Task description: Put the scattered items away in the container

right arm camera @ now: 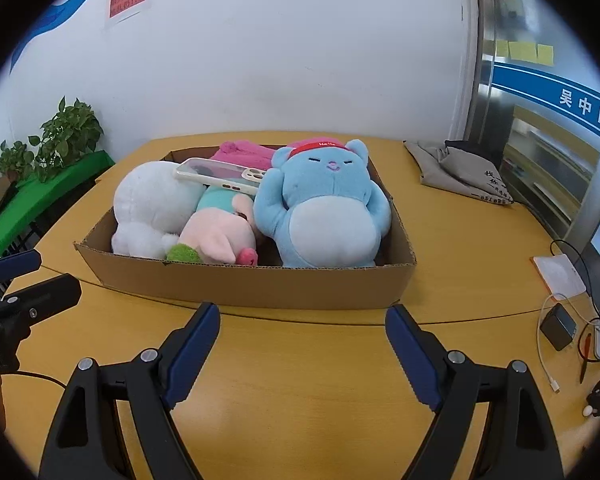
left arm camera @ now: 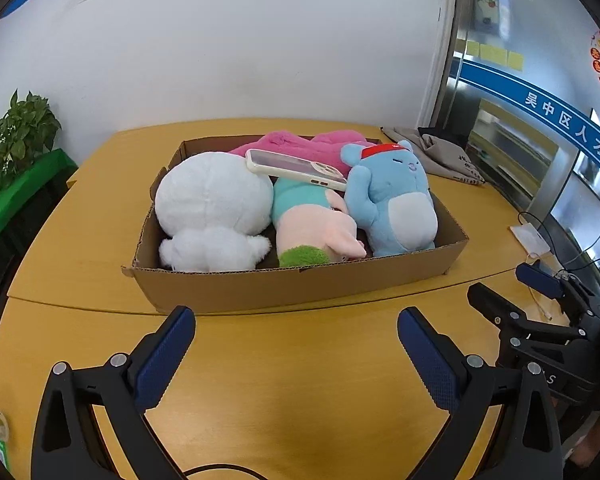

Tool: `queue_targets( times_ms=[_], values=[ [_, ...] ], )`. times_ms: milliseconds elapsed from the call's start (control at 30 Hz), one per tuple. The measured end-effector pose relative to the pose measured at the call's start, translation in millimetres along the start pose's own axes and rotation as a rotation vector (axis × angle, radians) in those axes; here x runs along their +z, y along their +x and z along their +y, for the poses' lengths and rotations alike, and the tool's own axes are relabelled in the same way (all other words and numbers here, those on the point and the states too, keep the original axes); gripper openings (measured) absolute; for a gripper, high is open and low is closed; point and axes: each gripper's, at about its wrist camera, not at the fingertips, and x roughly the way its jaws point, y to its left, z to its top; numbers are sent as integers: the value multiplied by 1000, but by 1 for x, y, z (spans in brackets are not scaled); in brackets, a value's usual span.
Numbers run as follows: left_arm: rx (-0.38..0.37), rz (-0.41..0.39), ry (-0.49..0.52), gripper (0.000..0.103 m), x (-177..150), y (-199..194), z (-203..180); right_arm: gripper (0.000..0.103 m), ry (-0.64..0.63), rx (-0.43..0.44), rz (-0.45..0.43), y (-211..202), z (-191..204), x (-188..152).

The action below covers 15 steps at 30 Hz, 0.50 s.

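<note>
A cardboard box (left arm camera: pixel 300 284) stands on the yellow table (left arm camera: pixel 292 392), beyond both grippers. Inside lie a white plush (left arm camera: pixel 212 208), a pink and teal plush (left arm camera: pixel 312 224), a blue plush with a red headband (left arm camera: pixel 392 204) and a magenta plush (left arm camera: pixel 296 144) at the back. A phone in a cream case (left arm camera: pixel 296 168) rests on top of the toys. My left gripper (left arm camera: pixel 296 314) is open and empty just short of the box's front wall. My right gripper (right arm camera: pixel 303 309) is also open and empty before the box (right arm camera: pixel 252 284), nearer the blue plush (right arm camera: pixel 324 208).
A grey cloth bag (right arm camera: pixel 460 172) lies at the table's back right. A white card (right arm camera: pixel 560 272), a black charger (right arm camera: pixel 558 326), cables and a pen sit along the right edge. Potted plants (right arm camera: pixel 68 132) on a green stand are left of the table.
</note>
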Motion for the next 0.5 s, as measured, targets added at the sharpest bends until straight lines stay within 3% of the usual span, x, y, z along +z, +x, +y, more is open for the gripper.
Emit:
queue_targets(
  times_ms=[500],
  values=[
    [22,-13,-53,102,-18,-8,1,85,-23,-34,-23,-11,7,-12]
  ],
)
